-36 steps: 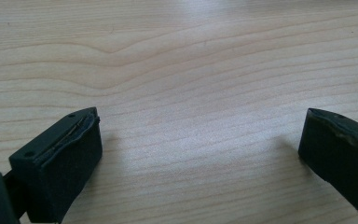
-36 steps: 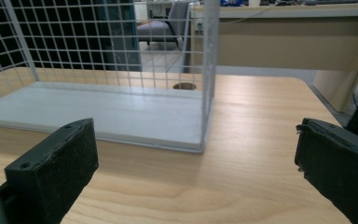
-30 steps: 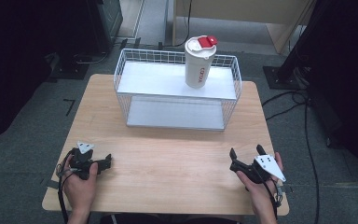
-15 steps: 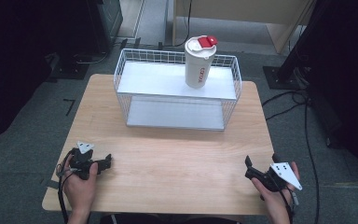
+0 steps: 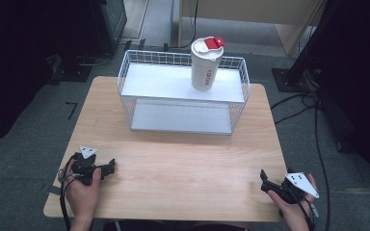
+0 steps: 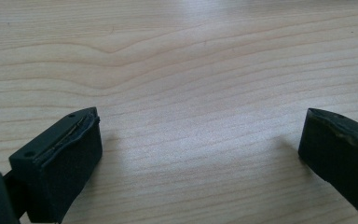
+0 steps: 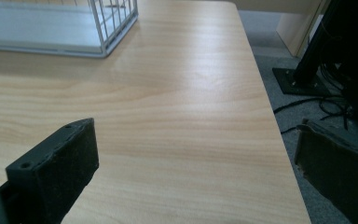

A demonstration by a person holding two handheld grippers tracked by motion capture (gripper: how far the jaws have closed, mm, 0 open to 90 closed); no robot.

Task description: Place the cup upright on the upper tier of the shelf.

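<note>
A: Resting on the table, both grippers sit at the near edge, well apart from each other. The left gripper lies near the near-left corner, held by the left hand, its tip pointing toward the table's right side.

B: How do its jaws stand?

A: Apart. In the left gripper view the two black jaws rise wide at either side, with only bare wood grain between them and nothing gripped.

B: And the right gripper?

A: It is at the near-right corner, held by the right hand, with its grey plate on top. Its jaws are spread as well. In the right gripper view one jaw stands over the wood, and the other hangs past the table's right edge, over the grey floor. Nothing is between them.

B: Where is the cup?

A: Far from both grippers. It stands upright on the upper shelf of the white wire rack, toward the rack's right end. The rack sits at the far middle of the table. The cup is white with a white lid that carries a red tab, and it has red lettering on its side, too small to read.

B: Anything under it?

A: The rack's lower shelf shows bare white. In the right gripper view a corner of the rack shows at the upper left, well ahead of the jaws.
</note>
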